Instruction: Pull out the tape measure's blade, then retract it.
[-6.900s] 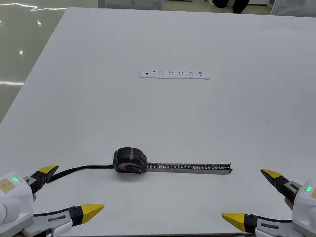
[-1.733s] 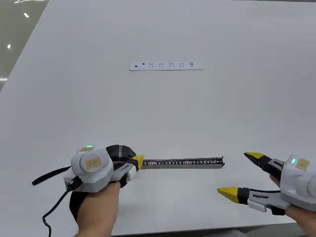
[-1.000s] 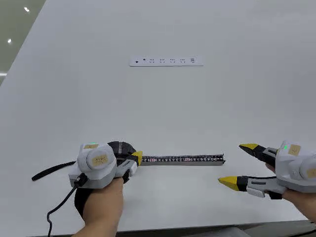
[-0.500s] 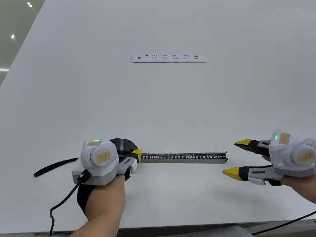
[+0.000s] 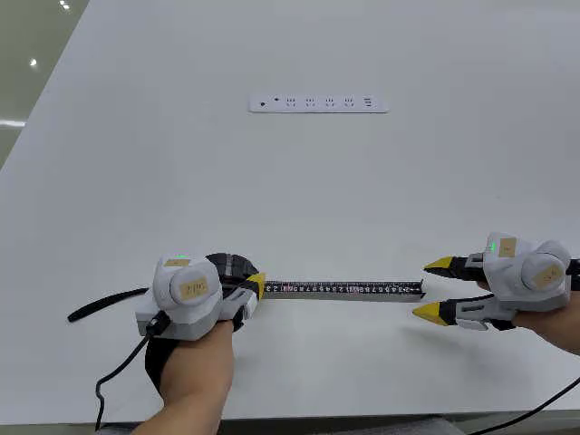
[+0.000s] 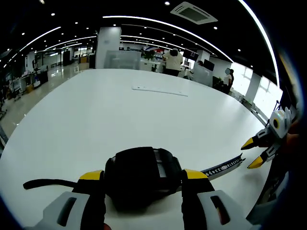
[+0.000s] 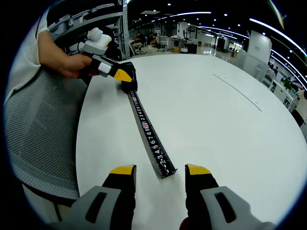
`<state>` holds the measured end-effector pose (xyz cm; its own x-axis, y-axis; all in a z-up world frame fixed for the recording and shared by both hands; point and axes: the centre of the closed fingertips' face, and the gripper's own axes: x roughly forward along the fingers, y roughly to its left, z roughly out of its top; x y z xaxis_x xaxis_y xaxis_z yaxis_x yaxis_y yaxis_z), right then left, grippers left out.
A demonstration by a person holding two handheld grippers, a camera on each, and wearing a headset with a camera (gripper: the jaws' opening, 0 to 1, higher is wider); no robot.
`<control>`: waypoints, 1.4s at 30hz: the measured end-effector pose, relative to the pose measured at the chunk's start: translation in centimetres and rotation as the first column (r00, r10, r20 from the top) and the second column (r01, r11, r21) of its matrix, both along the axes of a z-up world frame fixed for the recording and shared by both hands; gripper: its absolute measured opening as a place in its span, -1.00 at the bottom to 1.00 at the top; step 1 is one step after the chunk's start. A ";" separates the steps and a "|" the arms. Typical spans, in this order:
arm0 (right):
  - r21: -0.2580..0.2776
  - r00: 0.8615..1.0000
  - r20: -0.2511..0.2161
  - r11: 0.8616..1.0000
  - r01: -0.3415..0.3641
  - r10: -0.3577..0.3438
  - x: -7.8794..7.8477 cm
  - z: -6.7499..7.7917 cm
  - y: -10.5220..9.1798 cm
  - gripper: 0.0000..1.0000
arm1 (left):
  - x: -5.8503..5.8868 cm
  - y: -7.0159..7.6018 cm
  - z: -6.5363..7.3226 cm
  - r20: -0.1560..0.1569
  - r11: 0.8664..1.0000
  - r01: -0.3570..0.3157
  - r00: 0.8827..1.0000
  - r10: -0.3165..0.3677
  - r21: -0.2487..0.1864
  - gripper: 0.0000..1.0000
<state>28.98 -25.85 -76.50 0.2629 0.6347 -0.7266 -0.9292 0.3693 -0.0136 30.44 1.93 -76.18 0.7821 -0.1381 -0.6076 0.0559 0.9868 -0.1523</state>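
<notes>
My left gripper (image 5: pixel 251 292) is clamped around the case of the tape measure (image 5: pixel 232 269), which sits near the front edge of the wide white table (image 5: pixel 317 199). Its blade (image 5: pixel 344 289) lies flat on the table, drawn out toward my right gripper (image 5: pixel 432 288). That gripper's jaws are apart on either side of the blade's end; whether they touch it is hard to say. A black strap (image 5: pixel 104 304) trails off behind the case. A white power strip (image 5: pixel 318 103) lies well beyond. Around the table is an open office with glossy floor and long ceiling lights.
</notes>
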 end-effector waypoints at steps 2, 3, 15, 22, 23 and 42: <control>-0.006 1.000 -0.006 1.000 -0.012 0.012 0.1 -0.2 0.0 -0.31 | 0.0 0.0 0.0 -0.001 1.000 0.002 1.000 -0.002 0.000 0.23; -0.012 1.000 -0.011 1.000 -0.024 0.023 0.1 -0.4 0.0 -0.32 | 0.0 0.0 0.0 -0.002 1.000 0.003 1.000 -0.003 0.000 0.23; -0.067 0.995 -0.023 0.993 -0.102 0.101 0.3 -1.5 0.1 -0.48 | 0.0 0.0 -0.1 -0.007 1.000 0.008 1.000 -0.008 -0.001 0.23; -0.087 0.986 -0.052 0.983 -0.164 0.160 0.3 -1.7 0.5 -0.58 | 0.0 -0.1 -0.1 -0.009 1.000 0.017 1.000 -0.017 0.006 0.23; -0.086 0.986 -0.052 0.982 -0.165 0.161 0.3 -1.7 0.5 -0.60 | 0.0 -0.1 -0.1 -0.009 1.000 0.018 1.000 -0.018 0.008 0.23; -0.104 0.982 -0.045 0.977 -0.188 0.185 0.4 -2.1 0.4 -0.75 | 0.0 -0.1 -0.1 -0.007 1.000 0.026 1.000 -0.026 0.011 0.23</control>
<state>29.34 -25.45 -78.55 0.1209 0.5877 -0.8000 -0.9822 0.1877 -0.0106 30.42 1.84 -76.32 0.7743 -0.1517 -0.6143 0.0807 0.9866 -0.1420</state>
